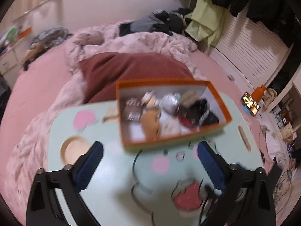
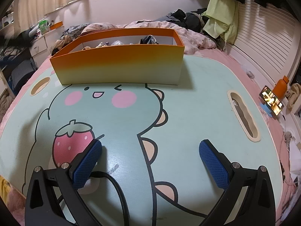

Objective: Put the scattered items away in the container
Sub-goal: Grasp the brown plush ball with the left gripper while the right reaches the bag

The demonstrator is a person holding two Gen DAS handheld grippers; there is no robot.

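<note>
Your left gripper has its jaws wide and empty above the worktop. Your right gripper is also wide, with nothing between its pads, a black cable beside it. The box sits at the worktop's far edge, items inside.

A mint-green tabletop with a cartoon dinosaur and strawberry sits on a pink bed. An orange box stands at its 12 o'clock edge. A black cable lies at 6 o'clock.
</note>
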